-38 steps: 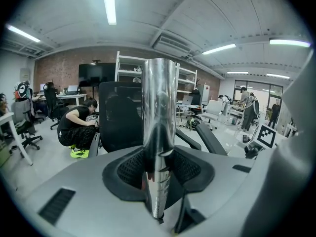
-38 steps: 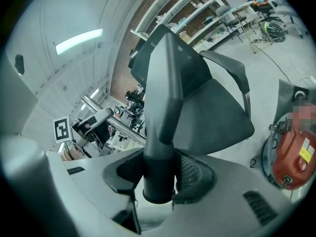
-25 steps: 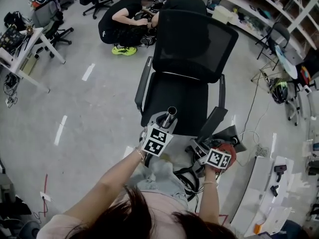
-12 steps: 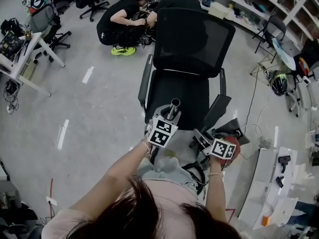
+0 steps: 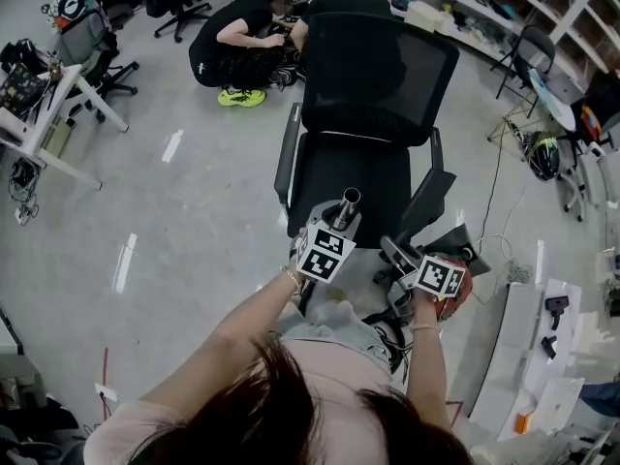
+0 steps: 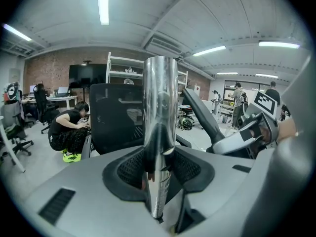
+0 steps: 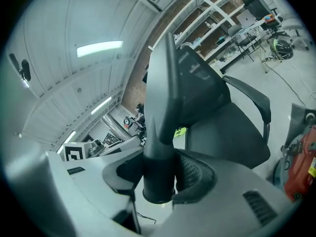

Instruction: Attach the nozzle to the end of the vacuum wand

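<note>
Left gripper view, centre of frame: the left gripper (image 6: 159, 164) is clamped by its textured black pads on a smooth, mirror-bright cylindrical metal vacuum wand (image 6: 160, 102), which stands upright with its cut end at the top. In the right gripper view, the right gripper (image 7: 159, 174) grasps the round collar of a matte dark-grey plastic nozzle (image 7: 165, 93), which tapers to a flat narrow tip at upper centre. In the head view, lower centre, wand and nozzle sit near each other but apart, below a black mesh-backed office chair (image 5: 373, 95).

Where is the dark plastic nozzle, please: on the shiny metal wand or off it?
Off: right tool grips the dark plastic nozzle, left tool the shiny metal wand, apart.
</note>
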`<action>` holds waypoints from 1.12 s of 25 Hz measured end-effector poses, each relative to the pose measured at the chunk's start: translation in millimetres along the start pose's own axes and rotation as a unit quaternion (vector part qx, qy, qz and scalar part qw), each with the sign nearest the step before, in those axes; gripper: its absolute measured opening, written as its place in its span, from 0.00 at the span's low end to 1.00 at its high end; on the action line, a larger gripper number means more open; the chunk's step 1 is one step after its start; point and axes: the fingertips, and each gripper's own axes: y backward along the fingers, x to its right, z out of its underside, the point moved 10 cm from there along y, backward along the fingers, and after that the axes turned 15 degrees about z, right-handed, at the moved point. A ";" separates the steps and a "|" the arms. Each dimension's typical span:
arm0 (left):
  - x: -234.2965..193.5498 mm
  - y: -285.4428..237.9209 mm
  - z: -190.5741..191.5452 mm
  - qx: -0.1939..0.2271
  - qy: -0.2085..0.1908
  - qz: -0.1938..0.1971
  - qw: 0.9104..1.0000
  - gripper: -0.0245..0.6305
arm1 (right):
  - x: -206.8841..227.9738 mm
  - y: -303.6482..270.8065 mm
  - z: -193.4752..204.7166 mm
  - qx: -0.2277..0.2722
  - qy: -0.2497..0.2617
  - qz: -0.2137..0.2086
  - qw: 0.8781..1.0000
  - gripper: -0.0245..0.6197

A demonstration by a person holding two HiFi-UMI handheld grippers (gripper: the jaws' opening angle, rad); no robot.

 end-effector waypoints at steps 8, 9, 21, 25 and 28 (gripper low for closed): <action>2.6 0.8 0.3 0.002 0.003 0.003 1.000 0.27 | -19.9 -5.4 -18.5 0.017 0.007 -0.030 0.999 0.31; 2.7 1.1 0.6 0.002 0.003 0.002 1.000 0.27 | -22.5 -6.0 -20.2 0.018 0.008 -0.032 0.999 0.31; 1.1 9.2 4.4 0.007 0.005 0.000 1.000 0.27 | -47.5 -8.5 -43.9 0.049 0.020 -0.062 0.997 0.31; -0.7 10.2 3.4 0.005 0.004 0.001 1.000 0.27 | -57.2 -11.6 -53.3 0.067 0.016 -0.072 0.995 0.31; -1.3 10.6 3.9 0.003 0.004 0.001 1.000 0.27 | -62.7 -15.1 -58.8 0.070 0.019 -0.078 0.994 0.31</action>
